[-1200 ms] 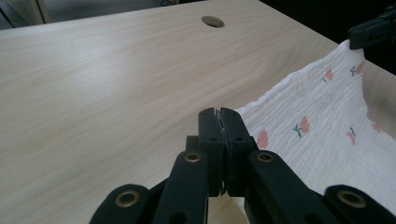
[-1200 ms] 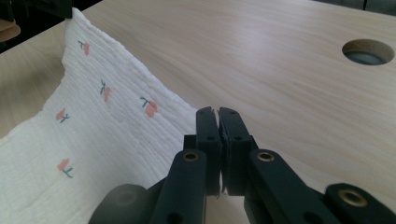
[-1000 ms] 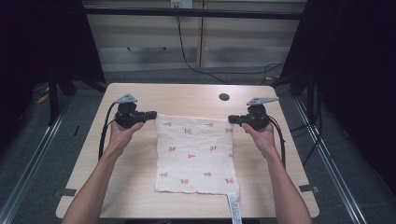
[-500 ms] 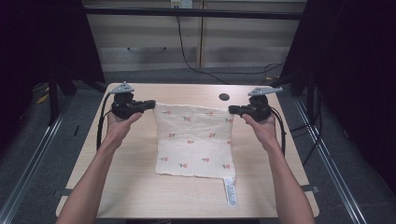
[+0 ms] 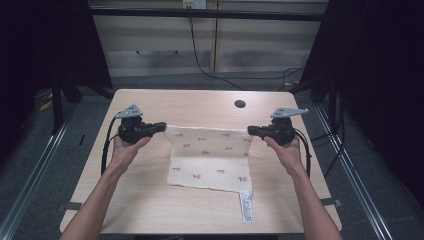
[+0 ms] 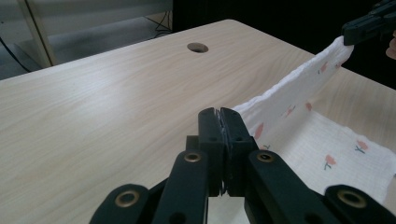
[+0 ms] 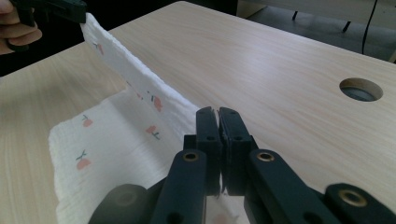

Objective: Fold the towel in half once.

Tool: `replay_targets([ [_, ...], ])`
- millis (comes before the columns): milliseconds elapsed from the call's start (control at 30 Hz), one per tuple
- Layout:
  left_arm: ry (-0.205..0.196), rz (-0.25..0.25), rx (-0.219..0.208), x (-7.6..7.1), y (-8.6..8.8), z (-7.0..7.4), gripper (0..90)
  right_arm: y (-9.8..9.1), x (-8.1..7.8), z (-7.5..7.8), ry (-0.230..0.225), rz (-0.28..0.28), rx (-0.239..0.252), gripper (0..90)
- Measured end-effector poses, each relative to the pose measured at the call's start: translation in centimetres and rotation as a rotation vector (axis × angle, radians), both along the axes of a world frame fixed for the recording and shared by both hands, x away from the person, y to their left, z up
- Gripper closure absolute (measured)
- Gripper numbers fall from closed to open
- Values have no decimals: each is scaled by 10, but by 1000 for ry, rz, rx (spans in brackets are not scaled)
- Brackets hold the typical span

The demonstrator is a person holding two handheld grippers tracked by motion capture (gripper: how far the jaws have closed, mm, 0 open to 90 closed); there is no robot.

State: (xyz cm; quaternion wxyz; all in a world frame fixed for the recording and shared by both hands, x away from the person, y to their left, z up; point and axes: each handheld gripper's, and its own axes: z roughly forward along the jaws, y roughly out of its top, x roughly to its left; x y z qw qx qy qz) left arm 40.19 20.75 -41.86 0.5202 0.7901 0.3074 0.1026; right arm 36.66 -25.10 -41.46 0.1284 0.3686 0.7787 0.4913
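White cloth (image 5: 210,157) with small red flowers, stretched between both claws, far edge lifted, near part lying on the table (image 5: 150,210). Left gripper (image 5: 159,126) and right gripper (image 5: 251,131) clamped tight on its far corners. Risk: a corner slipping out if pulled apart too hard; compared to earlier, cloth lifted higher and drawn farther away.

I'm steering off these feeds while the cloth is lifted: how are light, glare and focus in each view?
High view: table evenly lit, surroundings dark, white cloth and its small prints readable, slightly soft. Left gripper view: soft sheen on the wood, cloth edge sharp, near jaws blurred. Right gripper view: bright glare across the tabletop, jaws soft, cloth weave clear.
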Motion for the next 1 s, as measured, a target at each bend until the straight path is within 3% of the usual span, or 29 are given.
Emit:
replay_targets([
  [433,-27,-43,9,-35,9,-5,886,2,-39,-14,-5,51,1,881],
  [767,-3,-69,21,-56,12,-22,886,4,-60,-25,6,78,-8,881],
  [1000,23,-104,65,-74,8,-34,885,3,-73,-36,35,88,-33,881],
])
